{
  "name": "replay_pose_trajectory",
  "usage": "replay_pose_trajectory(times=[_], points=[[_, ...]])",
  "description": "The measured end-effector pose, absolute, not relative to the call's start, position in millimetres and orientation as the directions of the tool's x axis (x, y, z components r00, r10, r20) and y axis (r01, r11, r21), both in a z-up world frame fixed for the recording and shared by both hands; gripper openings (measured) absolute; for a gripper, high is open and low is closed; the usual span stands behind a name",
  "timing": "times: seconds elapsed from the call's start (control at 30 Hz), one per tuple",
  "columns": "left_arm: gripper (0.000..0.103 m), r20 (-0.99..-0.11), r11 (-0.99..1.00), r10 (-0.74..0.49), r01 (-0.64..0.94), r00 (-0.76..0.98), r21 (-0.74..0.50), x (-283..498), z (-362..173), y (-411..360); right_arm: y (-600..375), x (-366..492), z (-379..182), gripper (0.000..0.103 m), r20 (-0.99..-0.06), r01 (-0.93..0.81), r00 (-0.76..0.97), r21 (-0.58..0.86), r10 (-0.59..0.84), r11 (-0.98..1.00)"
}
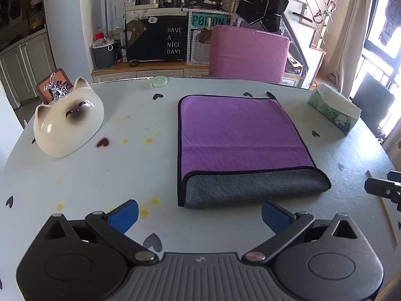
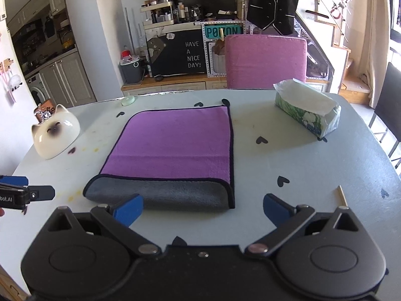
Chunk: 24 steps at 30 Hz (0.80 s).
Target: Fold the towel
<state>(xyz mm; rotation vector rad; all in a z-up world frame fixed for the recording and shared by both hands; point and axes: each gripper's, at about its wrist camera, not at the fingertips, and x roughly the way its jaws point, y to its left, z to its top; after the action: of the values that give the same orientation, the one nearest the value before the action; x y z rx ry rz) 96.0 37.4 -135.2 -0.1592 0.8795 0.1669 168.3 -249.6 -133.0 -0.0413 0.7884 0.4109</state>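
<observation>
The left gripper hangs just above the table with its blue-padded jaws spread wide and nothing between them; the folded towel lies straight ahead and slightly to its right, the near edge just beyond the fingertips. The towel lies flat, purple side up, with a strip of its grey underside showing along the near edge and a dark binding all round. The right gripper is likewise spread wide and empty, and from its side the towel sits ahead and to the left, its grey near edge partly hidden behind the left blue pad. Each camera catches the other tool only at the frame's edge: the left view shows a black part of the right gripper far to its right, while the right view shows the left one's blue pad and a label ending "bot.AI" far to its left. A cat-faced ceramic bowl stands ahead and to the left of the left gripper, large in that view and small in the right one. The tissue pack is ahead-right of the right gripper, its open white top plain there and seen only obliquely from the left. A pink chair back rises beyond the table, and a thin wooden stick lies just right of the right gripper.
</observation>
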Motion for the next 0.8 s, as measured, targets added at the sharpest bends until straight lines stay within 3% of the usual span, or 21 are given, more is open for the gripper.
replay_pose_trajectory(times=[0.37,0.8], points=[[0.103,-0.781,0.973,0.096,-0.223,0.618,-0.057,123,-166,43,-236,200,-165,0.102,-0.68,-0.369,0.655,0.093,0.33,0.925],[0.1,-0.784,0.967,0.08,-0.239,0.615,-0.089,149,-195,51,-223,229,-209,0.101,-0.721,-0.379,0.628,0.043,0.291,0.924]])
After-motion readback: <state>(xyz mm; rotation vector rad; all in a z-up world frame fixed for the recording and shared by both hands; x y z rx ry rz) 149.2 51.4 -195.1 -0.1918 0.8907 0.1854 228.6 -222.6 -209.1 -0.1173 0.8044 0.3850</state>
